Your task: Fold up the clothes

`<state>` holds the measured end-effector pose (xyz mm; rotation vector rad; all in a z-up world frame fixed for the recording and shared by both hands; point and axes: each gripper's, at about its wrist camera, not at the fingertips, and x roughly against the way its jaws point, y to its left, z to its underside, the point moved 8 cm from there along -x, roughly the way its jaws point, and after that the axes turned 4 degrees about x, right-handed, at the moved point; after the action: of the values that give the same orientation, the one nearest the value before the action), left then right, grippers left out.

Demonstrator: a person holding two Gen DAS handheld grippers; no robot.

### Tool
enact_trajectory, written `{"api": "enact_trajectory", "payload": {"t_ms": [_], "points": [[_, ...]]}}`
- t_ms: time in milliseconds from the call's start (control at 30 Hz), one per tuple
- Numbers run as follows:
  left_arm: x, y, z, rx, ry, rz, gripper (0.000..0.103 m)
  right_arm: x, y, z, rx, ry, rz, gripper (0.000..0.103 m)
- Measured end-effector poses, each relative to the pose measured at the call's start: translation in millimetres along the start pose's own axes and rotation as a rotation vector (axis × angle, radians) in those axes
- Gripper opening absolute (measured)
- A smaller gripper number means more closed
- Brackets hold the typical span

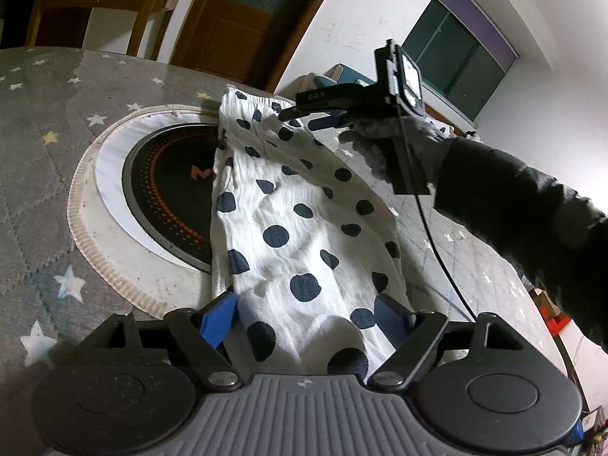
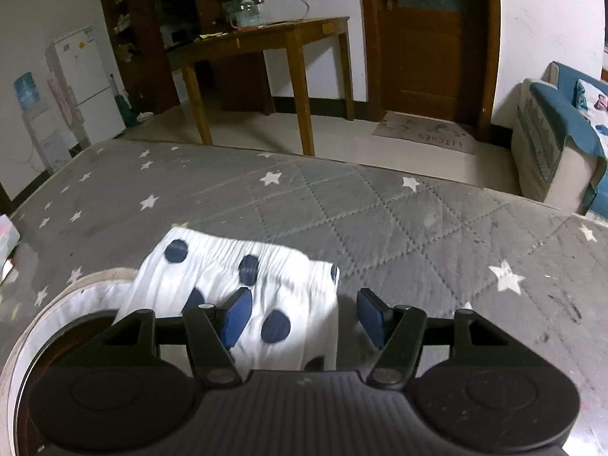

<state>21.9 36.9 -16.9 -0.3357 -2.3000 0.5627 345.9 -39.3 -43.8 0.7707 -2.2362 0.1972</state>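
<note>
A white garment with dark blue polka dots (image 1: 300,205) lies stretched out on the grey star-patterned quilted cover (image 1: 41,159). Its near end passes between the blue pads (image 1: 220,319) of my left gripper (image 1: 306,319), which is open wide over the cloth. At the far end, a gloved hand holds my right gripper (image 1: 304,116) just above the gathered waistband. In the right wrist view the waistband (image 2: 235,266) lies flat, and my right gripper (image 2: 304,317) is open. Its left pad (image 2: 237,317) is over the cloth and its right pad is over the bare cover (image 2: 399,228).
A round black cooktop with a white ring (image 1: 167,190) is set into the cover, and the garment's left edge lies over it. Beyond the table edge stand a wooden table (image 2: 266,38), a brown door (image 2: 429,38), a blue sofa (image 2: 551,133) and a white fridge (image 2: 87,83).
</note>
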Motion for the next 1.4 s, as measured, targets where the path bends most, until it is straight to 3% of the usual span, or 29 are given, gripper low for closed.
{"api": "enact_trajectory", "payload": {"t_ms": [133,233,300,367,600,933,1400], "points": [[0.8,0.9,-0.4,0.009,0.003,0.003,0.082,-9.4,-2.5,-3.7,-0.030,-0.024,-0.015,0.060],[1.0,0.7,-0.6,0.009,0.005,0.001,0.082,-9.2,-0.5,-3.9,-0.028,-0.032,-0.033,0.041],[0.8,0.1,-0.4,0.006,0.006,-0.003,0.082,-7.2,0.3,-3.6,-0.028,-0.035,-0.038,0.022],[1.3,-0.1,-0.4,0.005,0.007,-0.008,0.083,0.1,2.4,-4.1,-0.027,-0.056,-0.049,0.019],[6.9,0.7,-0.9,0.006,0.005,-0.033,0.083,52.2,22.6,-13.3,0.004,-0.149,-0.097,0.017],[29.4,21.8,-10.0,0.040,-0.049,-0.124,0.083,164.0,57.0,15.4,0.037,-0.237,-0.194,0.017],[68.3,43.7,-22.3,0.070,-0.146,-0.236,0.083,270.0,139.7,141.7,0.079,-0.176,-0.376,0.017]]}}
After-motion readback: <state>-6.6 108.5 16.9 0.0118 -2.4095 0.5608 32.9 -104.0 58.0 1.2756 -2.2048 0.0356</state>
